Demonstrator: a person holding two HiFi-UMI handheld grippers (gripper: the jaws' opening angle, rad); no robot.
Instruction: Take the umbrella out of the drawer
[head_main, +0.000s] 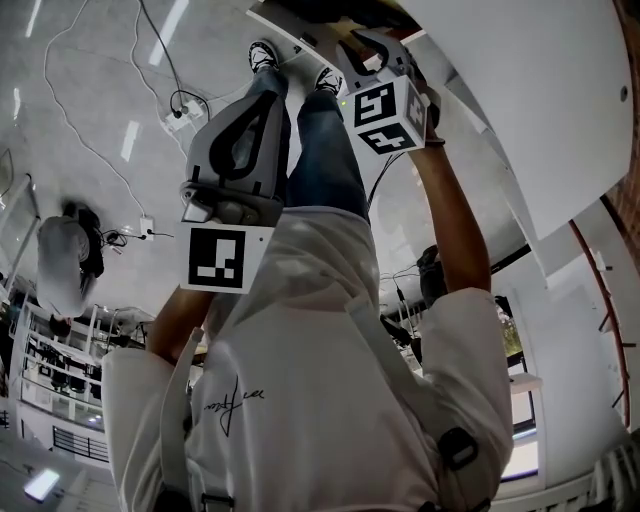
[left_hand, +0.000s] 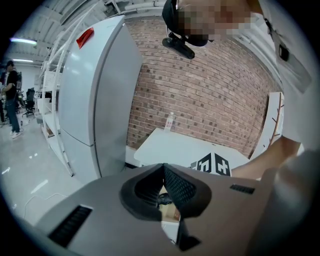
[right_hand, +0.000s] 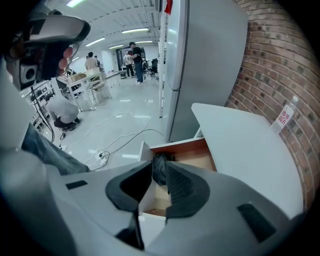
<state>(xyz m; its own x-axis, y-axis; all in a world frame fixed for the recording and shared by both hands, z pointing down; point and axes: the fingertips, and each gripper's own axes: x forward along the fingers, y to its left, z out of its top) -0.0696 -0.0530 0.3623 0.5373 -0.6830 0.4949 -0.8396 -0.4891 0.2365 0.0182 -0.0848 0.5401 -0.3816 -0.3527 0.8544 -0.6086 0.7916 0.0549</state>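
item: umbrella (right_hand: 160, 169), dark, folded. location: inside the open drawer (right_hand: 200, 156), at the front corner next to the white front panel. the drawer is pulled out from under a white table (right_hand: 245, 145) that stands against a brick wall (right_hand: 280, 65).

right gripper (right_hand: 160, 173): closed on the umbrella. its own view shows dark fabric filling the gap between the two jaw tips, with a pad touching it on either side. one end of the umbrella pokes out past the tips. how firm the grip is cannot be read.

left gripper (left_hand: 163, 167): clenched on nothing, jaw tips meeting. it hangs back on the person's left, away from the drawer, and only a scrap of wood and dark cloth shows below its tips.

axis: the umbrella appears to run roughly in line with the right jaws, pointing away from that camera toward the back of the drawer. its far end is hidden, so this is a judgement.

nearer hand: the right, clearly. the marker cube of the right gripper sits beside the table in the left gripper view.

next move, as judged: a straight lift up and back toward the person, keeping clear of the drawer front and the table edge overhead. the umbrella is not yet out.
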